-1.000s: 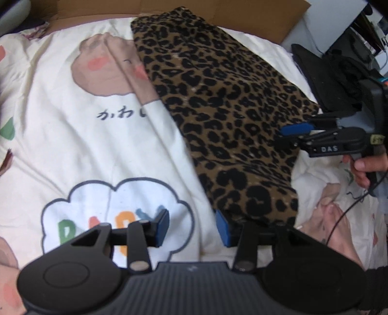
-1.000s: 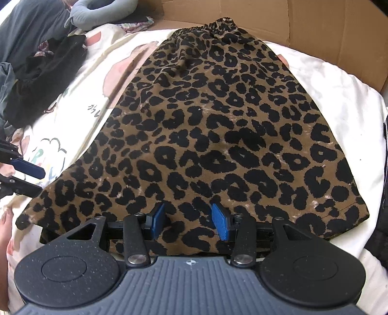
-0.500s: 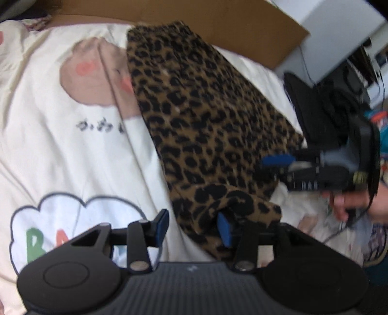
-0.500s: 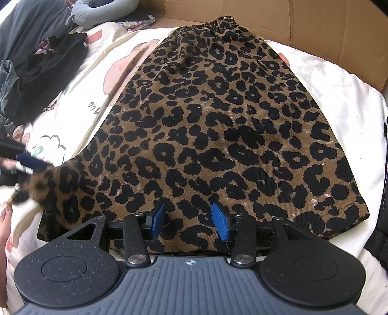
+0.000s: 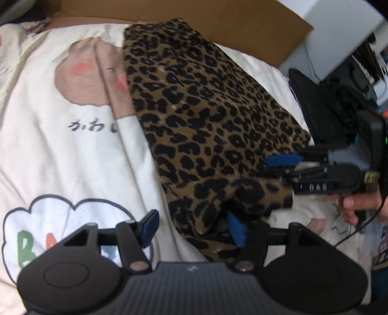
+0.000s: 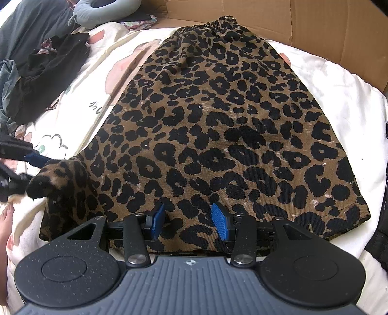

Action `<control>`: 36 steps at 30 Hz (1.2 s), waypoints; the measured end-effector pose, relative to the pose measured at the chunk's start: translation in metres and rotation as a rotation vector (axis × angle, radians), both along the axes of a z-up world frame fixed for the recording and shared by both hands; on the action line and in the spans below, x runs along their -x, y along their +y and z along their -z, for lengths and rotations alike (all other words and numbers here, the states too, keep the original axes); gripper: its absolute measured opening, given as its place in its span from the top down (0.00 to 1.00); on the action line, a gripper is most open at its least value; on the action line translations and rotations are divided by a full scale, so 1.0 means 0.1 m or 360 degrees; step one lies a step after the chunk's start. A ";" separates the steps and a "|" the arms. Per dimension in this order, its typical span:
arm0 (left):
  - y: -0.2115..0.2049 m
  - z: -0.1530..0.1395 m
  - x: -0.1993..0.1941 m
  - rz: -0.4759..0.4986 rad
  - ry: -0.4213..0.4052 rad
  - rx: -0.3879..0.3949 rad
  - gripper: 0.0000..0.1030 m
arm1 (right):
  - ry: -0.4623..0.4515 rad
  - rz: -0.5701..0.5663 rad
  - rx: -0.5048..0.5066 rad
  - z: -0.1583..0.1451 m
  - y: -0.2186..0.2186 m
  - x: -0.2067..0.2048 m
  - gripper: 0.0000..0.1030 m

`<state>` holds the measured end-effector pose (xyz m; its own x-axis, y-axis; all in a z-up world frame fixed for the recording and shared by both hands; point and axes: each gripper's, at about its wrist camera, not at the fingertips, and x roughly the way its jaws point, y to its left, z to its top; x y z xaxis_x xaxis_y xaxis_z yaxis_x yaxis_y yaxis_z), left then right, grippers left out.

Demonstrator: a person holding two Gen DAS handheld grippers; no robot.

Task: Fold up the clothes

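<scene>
A leopard-print skirt [image 6: 218, 126] lies spread on a cream printed bedsheet [image 5: 60, 150], waistband at the far end. My left gripper [image 5: 191, 227] is at the skirt's near left corner [image 5: 242, 193], which is bunched and lifted. Its jaws are opening; the fabric lies between them, against the right pad only. In the right wrist view the left gripper [image 6: 24, 172] shows at the left edge beside that raised corner [image 6: 51, 174]. My right gripper [image 6: 189, 223] stands open over the middle of the hem, pads apart above the cloth. It also shows from the side in the left wrist view [image 5: 274, 167].
Brown cardboard [image 6: 339, 31] stands behind the bed. A heap of dark clothes [image 6: 46, 80] and a grey cushion [image 6: 101, 14] lie at the far left. A black bag [image 5: 325, 109] sits to the right. A person's hand [image 5: 356, 206] holds the right gripper's handle.
The left gripper lifted the skirt's near left corner, pushing it into a bunch toward the right gripper, and its jaws have since spread wider. The right gripper has not moved.
</scene>
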<state>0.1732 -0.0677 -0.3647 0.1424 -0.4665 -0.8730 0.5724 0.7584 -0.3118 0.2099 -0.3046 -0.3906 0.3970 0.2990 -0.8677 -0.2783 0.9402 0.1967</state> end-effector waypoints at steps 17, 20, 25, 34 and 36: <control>0.24 -0.08 -0.08 -0.0086 -0.0053 -0.0034 0.94 | -0.0009 0.0002 -0.0017 0.02 -0.02 0.01 0.52; 0.34 -0.14 -0.10 -0.0089 -0.0050 -0.0018 0.94 | -0.0010 0.0004 -0.0016 0.02 -0.02 0.01 0.52; 0.37 -0.12 -0.05 -0.0010 -0.0034 -0.0028 0.91 | -0.0008 0.0000 -0.0009 0.03 -0.01 0.01 0.52; 0.32 0.10 0.00 -0.0016 0.0036 0.0054 0.64 | -0.0004 -0.0012 0.0007 0.03 0.00 0.01 0.52; 0.31 0.14 -0.01 -0.0053 0.0043 0.0077 0.64 | -0.0003 -0.0015 0.0007 0.02 -0.01 0.00 0.52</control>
